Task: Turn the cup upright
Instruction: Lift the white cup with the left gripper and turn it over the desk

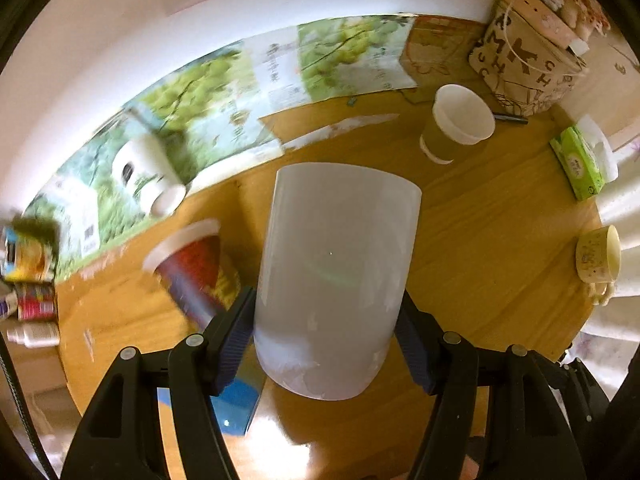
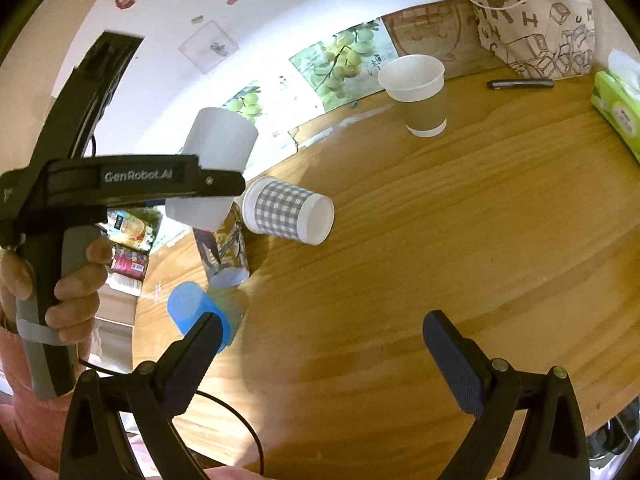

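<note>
My left gripper (image 1: pixel 324 344) is shut on a plain white cup (image 1: pixel 334 276) and holds it in the air above the round wooden table (image 1: pixel 480 248). In the right wrist view the same white cup (image 2: pixel 218 142) hangs tilted in the left gripper (image 2: pixel 208 178), clear of the table. My right gripper (image 2: pixel 324 344) is open and empty, low over the table's near side.
On the table (image 2: pixel 440 260): a checked cup (image 2: pixel 286 212) on its side, a patterned cup (image 2: pixel 224 254) mouth down, a blue cup (image 2: pixel 198 312) by my right finger, an upright brown cup (image 2: pixel 418 94), a pen (image 2: pixel 520 85), a tissue box (image 2: pixel 618 114). A mug (image 1: pixel 598 256) sits at the right edge.
</note>
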`<state>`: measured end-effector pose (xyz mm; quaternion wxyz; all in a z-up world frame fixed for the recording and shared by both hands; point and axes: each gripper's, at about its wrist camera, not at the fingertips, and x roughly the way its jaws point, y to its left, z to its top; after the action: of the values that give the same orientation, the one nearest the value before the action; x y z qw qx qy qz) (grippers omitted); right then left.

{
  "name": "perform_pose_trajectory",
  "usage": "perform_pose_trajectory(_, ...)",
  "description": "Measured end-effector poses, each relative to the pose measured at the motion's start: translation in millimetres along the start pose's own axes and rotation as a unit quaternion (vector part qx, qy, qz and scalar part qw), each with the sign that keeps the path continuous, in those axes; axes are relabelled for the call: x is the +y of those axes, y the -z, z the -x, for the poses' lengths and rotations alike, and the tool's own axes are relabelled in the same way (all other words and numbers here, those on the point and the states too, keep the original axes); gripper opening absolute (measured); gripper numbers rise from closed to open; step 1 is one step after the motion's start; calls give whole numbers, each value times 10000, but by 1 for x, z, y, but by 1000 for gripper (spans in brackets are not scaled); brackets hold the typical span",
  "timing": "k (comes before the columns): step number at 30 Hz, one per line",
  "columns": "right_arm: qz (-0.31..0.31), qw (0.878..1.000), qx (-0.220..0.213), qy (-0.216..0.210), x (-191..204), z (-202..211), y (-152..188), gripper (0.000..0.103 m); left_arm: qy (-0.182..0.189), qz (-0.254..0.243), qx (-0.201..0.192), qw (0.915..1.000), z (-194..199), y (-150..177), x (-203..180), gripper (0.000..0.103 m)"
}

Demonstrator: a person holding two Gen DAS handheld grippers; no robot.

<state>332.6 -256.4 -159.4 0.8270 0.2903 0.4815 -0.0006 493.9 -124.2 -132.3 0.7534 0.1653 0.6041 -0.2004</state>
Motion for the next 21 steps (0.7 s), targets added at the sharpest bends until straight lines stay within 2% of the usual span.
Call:
perform_pose_trajectory(12,211,9996,12,-180,2,16,13,101,-193,476,178,9985,5,61,12,70)
perform_pose_trajectory(21,328,9987,125,-381,-8,33,25,101,-165,1127,275,9931,3,117,7,70)
